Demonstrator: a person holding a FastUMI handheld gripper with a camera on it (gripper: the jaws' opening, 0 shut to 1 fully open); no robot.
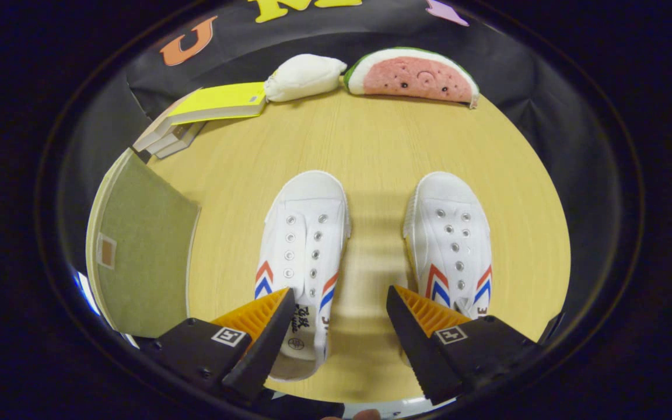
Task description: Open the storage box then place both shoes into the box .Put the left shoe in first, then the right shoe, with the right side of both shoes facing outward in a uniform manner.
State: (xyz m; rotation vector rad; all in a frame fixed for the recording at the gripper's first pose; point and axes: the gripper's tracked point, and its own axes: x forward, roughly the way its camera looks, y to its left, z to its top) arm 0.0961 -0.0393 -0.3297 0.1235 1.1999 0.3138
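The gripper (340, 326) hangs above the wooden table (371, 151) with its fingers spread wide and nothing between them but bare tabletop. The two white shoes stand side by side, toes pointing away from the camera toward the top of the frame. The left shoe (304, 256) sits in the lower centre with its heel passing under the left finger, and the right shoe (452, 245) sits right of centre beside the right finger. Set parallel and apart like this, each looks easy to take on its own. At the lower left of the frame lies the storage box (143, 256), a flat greenish panel with a small tan tag — whether it is open or closed I cannot tell from this angle, so the box may well need attention before either shoe goes in. Along the far edge, at the upper part of the frame, are a stack of books (207, 114), a white pouch (304, 77) and a watermelon-slice plush (412, 76), all well clear of the shoes.
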